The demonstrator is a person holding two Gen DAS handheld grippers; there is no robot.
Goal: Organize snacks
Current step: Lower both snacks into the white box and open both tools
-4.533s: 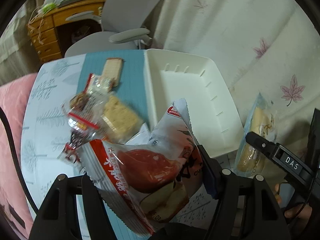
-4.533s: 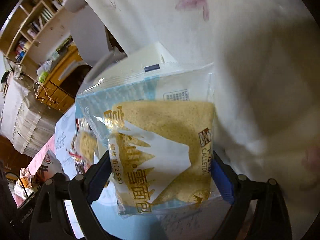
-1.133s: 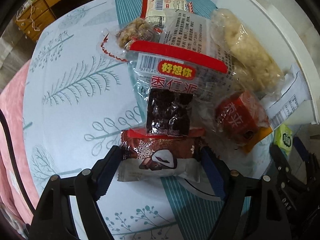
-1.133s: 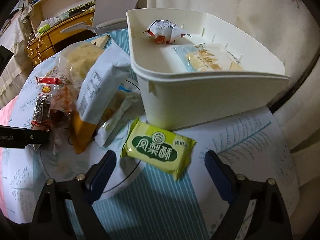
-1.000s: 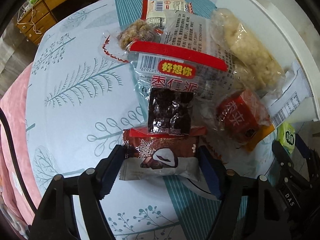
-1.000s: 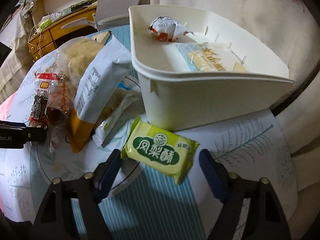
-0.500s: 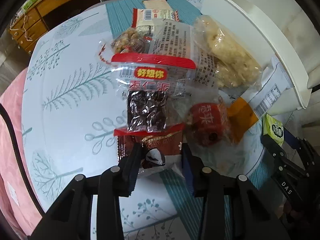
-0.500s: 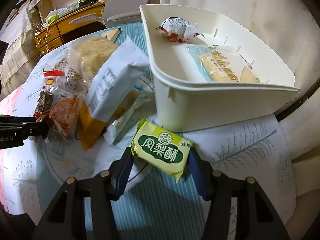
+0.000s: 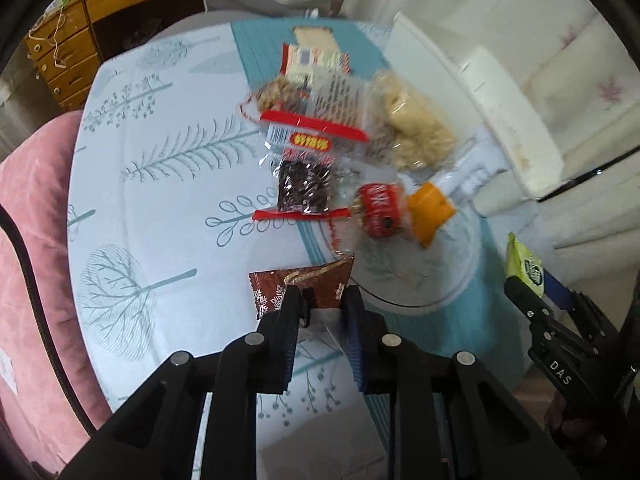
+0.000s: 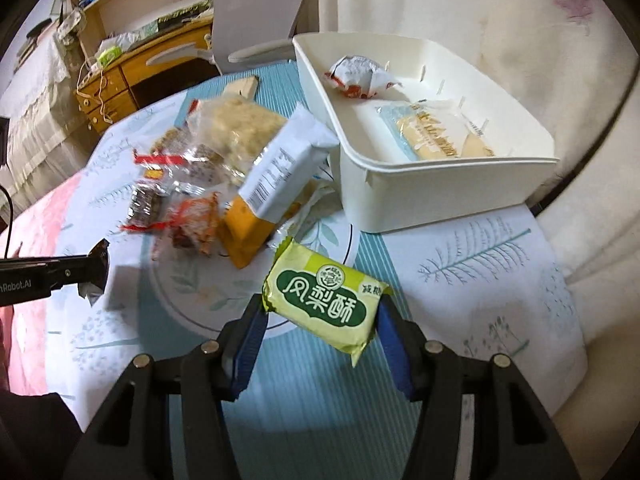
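My left gripper (image 9: 322,306) is shut on a brown chocolate snack packet (image 9: 304,286) and holds it above the table. My right gripper (image 10: 320,316) is shut on a green pineapple cake packet (image 10: 324,300), lifted off the table in front of the white bin (image 10: 440,188). The green packet also shows in the left wrist view (image 9: 524,266). The bin holds a red-and-white packet (image 10: 360,74) and a yellow cake packet (image 10: 436,132). A pile of snacks (image 9: 352,152) lies on the table left of the bin.
The round table (image 9: 160,208) has a tree-print cloth. The pile holds a dark date bar (image 9: 306,188), a red packet (image 9: 380,210), a rice cracker (image 9: 412,132) and a white-and-orange bag (image 10: 276,176). A grey chair (image 10: 256,12) and a wooden desk (image 10: 140,68) stand behind.
Both grippers have closed on their packets and lifted them: the left on the brown chocolate packet, the right on the green packet. Both have pulled back from the pile.
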